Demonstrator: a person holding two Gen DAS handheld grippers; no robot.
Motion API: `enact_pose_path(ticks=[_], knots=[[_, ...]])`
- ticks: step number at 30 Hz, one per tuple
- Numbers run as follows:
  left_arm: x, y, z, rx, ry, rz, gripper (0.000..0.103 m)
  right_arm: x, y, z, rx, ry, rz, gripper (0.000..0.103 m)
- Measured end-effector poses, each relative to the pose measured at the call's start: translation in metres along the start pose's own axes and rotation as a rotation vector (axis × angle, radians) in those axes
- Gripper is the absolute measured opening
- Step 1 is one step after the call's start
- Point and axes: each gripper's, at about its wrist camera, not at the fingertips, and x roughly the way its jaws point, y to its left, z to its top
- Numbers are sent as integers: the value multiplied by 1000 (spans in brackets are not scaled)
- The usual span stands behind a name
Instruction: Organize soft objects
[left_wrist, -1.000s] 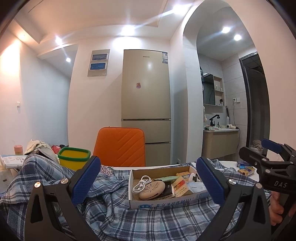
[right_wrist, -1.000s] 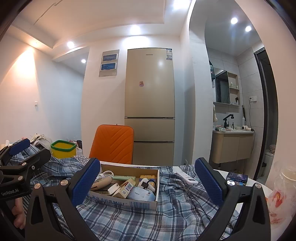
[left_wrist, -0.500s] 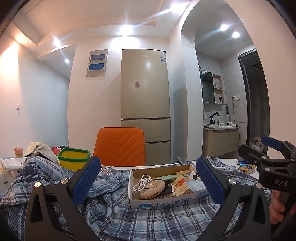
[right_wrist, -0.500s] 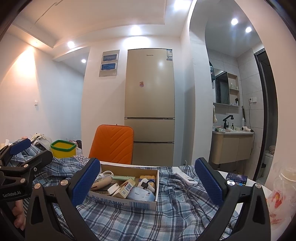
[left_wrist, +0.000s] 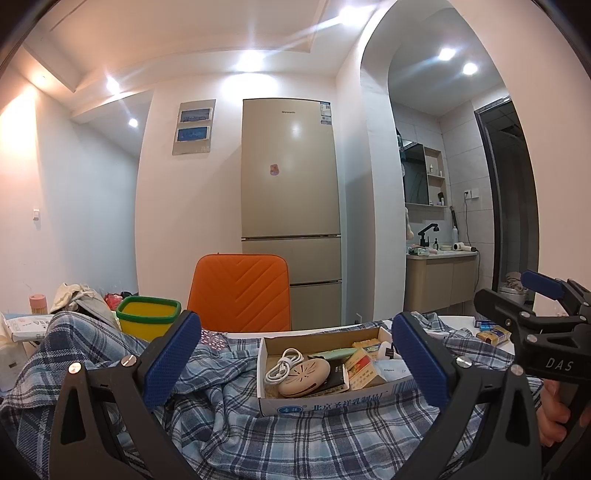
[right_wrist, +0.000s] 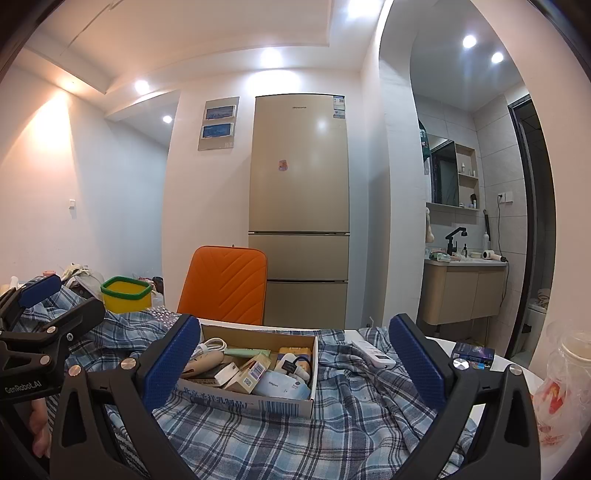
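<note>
Holding both tongs level over the table, nothing gripped. Fridge (left_wrist: 291, 206) straight ahead against the far wall, orange chair back (left_wrist: 239, 291) in front of it, bathroom vanity (right_wrist: 463, 291) through the arch on the right.

Blue plaid cloth (left_wrist: 258, 435) is the soft item: crumpled, spread across most of the table under both tools, bunched higher on my left side. Cardboard box (left_wrist: 325, 400) sits on top of the cloth, between my left fingers in that view. It's packed with small stuff: white coiled cable (left_wrist: 282, 365), tan oval gadget (left_wrist: 304, 376), small cartons; labels too small to read.

Yellow bin with green rim (right_wrist: 126, 293) stands behind the cloth, left of the chair. White remote (right_wrist: 373, 352) lies on the cloth just right of the box. Plastic bag (right_wrist: 565, 384) at the far right edge.

Left gripper (left_wrist: 295, 358): jaws spread wide, blue pads clear of cloth and box. Right gripper (right_wrist: 295, 356): same, spread wide, empty. Each tool shows at the other camera's edge, with my fingers on its handle.
</note>
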Motion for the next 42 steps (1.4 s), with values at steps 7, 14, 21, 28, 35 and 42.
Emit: enact_pose_path(ticks=[7,14,21,28,35,42], knots=[[0,0,0,0,-4,-2,103,0,0,1,0,0,0,103],[1,-2,0,7,3,-14,103,0,0,1,0,1,0,103],[1,-3,-1,6,3,-13,103,0,0,0,0,3,2,103],[0,-3,0,8,4,-16,103,1,0,0,1,5,2,103],[-1,-3,0,9,5,-20,103,1,0,0,-1,4,2,103],[-2,-4,1,12,6,-20,103,1,0,-1,-1,5,2,103]])
